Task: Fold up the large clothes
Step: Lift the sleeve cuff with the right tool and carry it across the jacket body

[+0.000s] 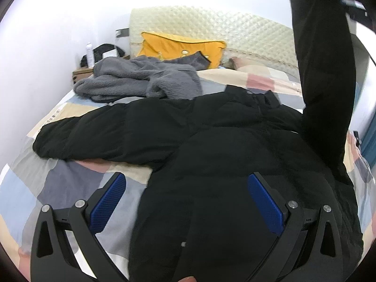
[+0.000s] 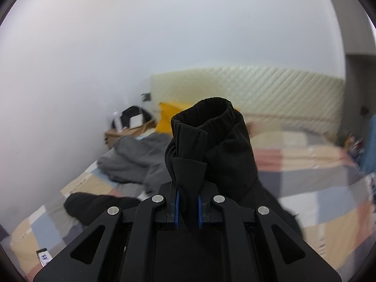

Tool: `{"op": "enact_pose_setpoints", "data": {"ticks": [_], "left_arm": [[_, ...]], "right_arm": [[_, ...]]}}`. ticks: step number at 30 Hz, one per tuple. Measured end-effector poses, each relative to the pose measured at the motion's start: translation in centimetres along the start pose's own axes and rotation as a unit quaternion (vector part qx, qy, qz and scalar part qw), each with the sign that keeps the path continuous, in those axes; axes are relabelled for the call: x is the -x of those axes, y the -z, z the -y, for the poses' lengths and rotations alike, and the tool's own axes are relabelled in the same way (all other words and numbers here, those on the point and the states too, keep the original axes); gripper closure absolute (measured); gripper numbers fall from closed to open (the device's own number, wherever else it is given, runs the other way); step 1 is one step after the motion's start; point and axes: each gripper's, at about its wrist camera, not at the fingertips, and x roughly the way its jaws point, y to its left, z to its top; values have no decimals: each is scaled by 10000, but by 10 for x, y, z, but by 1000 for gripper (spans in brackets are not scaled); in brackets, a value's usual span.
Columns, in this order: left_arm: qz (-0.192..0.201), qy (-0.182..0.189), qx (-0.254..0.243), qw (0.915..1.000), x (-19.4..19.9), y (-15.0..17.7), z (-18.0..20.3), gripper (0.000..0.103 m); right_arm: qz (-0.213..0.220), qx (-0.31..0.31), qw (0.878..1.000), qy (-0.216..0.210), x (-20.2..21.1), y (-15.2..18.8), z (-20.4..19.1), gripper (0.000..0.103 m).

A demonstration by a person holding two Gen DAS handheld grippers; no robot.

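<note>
one jacket (image 1: 211, 141) lying spread across bed (image 1: 70, 183), looking puffy, soft, probably light but bulky. right gripper (image 2: 187, 208) pinching sleeve (image 2: 211, 145) just behind cuff, lifting it high. left gripper (image 1: 185, 199) hovering wide over body; gripping seams likely holding best.

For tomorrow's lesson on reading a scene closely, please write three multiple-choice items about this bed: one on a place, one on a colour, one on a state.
1. Where does the grey fleece garment lie?
A. beyond the black jacket, toward the headboard
B. on the floor
C. under the jacket

2. What colour is the pillow at the headboard?
A. red
B. yellow
C. green

3. What is the right gripper doing?
A. open and bare
B. shut on the jacket's sleeve
C. shut on the pillow

Key: 1 A, it lies past the jacket in the left wrist view. 2 B, plainly yellow. 3 B, black fabric sits pinched between its blue pads; the left gripper stands open.
</note>
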Motion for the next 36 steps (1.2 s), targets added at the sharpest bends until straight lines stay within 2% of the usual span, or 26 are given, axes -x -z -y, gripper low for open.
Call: {"op": "enact_pose_setpoints", "data": {"ticks": [5,11,14,17,20,22,25,26,27,29,31,34,36], "left_arm": [[-175,-355,82,9992,-15,-2,-18,0],[-342,-652,335,9967,-28,-1,-41,0],[-398,-607,455,9963,-34,1,-43,0],[-547,-569,322,9964,-46,4,-34,0],[-623,-586,383,9956,-53,5,-34,0],[-693,-498,466,9953,-58,4,-34,0],[-677,-555,468,9951,-56,4,-34,0],[-673,-555,487,9950,-56,5,-34,0],[-688,-523,519,9949,-56,5,-35,0],[-703,-475,547,9949,-57,5,-35,0],[-690,-470,527,9951,-57,6,-32,0],[-655,-273,428,9966,-55,8,-21,0],[-557,-201,264,9979,-51,8,-11,0]], "right_arm": [[-393,-281,9981,-392,-60,34,-26,93],[-1023,-522,9914,-628,-114,98,-42,92],[-1362,-729,9853,-733,-147,135,-45,92],[-1686,-949,9764,-961,-170,166,-45,92],[-1962,-954,9696,-1110,-185,194,-47,92],[-1992,-967,9678,-1199,-188,201,-47,91],[-1984,-964,9665,-1315,-186,200,-45,86],[-1926,-994,9662,-1397,-183,196,-44,78],[-1889,-1025,9657,-1459,-182,194,-41,75],[-1760,-1075,9656,-1585,-174,187,-39,57],[-1592,-1050,9678,-1642,-166,179,-38,50],[-1306,-1073,9711,-1685,-147,163,-34,50],[-1066,-966,9781,-1504,-128,153,-30,50]]}}
